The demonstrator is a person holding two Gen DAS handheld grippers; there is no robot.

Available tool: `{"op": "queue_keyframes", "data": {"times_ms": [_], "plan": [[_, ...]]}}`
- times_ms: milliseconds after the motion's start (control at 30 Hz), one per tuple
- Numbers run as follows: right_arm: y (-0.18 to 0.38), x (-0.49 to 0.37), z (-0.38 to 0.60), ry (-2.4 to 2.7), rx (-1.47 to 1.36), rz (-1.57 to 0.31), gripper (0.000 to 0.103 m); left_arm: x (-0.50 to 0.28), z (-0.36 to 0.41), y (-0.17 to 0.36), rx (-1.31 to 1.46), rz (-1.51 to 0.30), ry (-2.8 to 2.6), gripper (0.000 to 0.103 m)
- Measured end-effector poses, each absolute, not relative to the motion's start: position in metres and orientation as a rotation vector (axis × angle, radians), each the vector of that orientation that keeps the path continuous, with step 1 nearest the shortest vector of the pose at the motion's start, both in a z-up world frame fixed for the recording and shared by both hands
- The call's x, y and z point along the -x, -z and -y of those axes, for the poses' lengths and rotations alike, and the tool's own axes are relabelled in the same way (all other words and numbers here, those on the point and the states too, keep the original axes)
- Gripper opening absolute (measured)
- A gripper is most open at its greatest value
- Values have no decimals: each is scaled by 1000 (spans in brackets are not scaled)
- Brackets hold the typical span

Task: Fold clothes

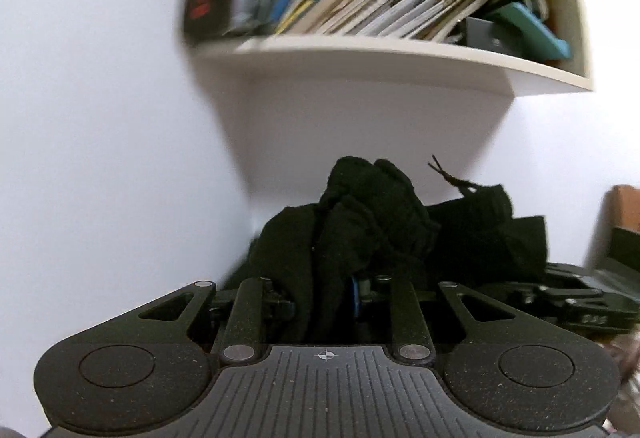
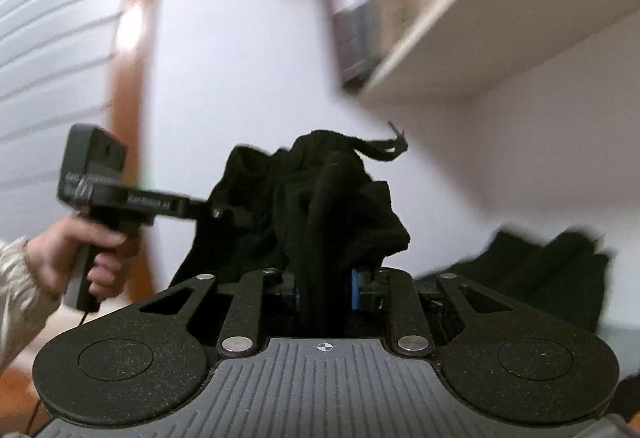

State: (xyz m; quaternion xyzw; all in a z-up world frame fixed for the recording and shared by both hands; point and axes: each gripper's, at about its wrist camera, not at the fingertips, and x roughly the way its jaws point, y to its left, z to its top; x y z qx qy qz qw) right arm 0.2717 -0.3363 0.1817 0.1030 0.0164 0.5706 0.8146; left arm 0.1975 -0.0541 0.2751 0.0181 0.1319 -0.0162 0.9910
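A black fleece garment with a drawstring is held up in the air in front of a white wall. My left gripper is shut on a bunch of its fabric. My right gripper is shut on another bunch of the same garment, whose drawstring end sticks out at the top. In the right wrist view the left gripper reaches into the fabric from the left, held by a hand. More black cloth lies at the lower right.
A white wall shelf packed with books and magazines hangs above; it also shows in the right wrist view. A wooden door frame and white slatted shutter stand at the left. The right gripper's body lies close on the right.
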Motion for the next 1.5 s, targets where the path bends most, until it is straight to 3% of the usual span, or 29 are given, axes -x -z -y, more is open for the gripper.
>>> {"op": "queue_keyframes", "data": {"times_ms": [100, 133, 167, 200, 233, 267, 367, 467, 600, 733, 900, 1200, 1500], "plan": [[-200, -333, 335, -1084, -312, -55, 23, -302, 43, -302, -109, -297, 28, 30], [-205, -354, 333, -1035, -338, -62, 23, -335, 40, -301, -123, -319, -19, 46], [-206, -376, 326, -965, -335, -70, 26, -367, 39, -297, -134, -345, -76, 70], [-206, -399, 318, -894, -330, -77, 34, -399, 37, -293, -144, -371, -133, 75], [-203, -427, 307, -826, -311, -152, 39, -422, 35, -283, -129, -399, -187, 72], [-196, -459, 295, -763, -288, -282, 52, -431, 35, -272, -117, -425, -181, 69], [-173, -487, 294, -687, -228, -336, 55, -445, 41, -242, -111, -477, -134, 75], [-159, -496, 303, -667, -232, -323, 65, -433, 44, -232, -130, -462, -136, 80], [-165, -473, 301, -730, -205, -295, 77, -399, 43, -231, -71, -449, -150, 86], [-175, -415, 291, -835, -92, -224, 90, -344, 48, -230, -45, -418, -148, 102], [-174, -339, 285, -948, -55, -266, 103, -266, 67, -221, -30, -408, -142, 103], [-105, -243, 237, -924, -33, -487, 103, -103, 83, -166, -4, -476, -131, 103], [-48, -159, 183, -789, 115, -612, 103, -3, 29, -80, 59, -584, -187, 103]]}}
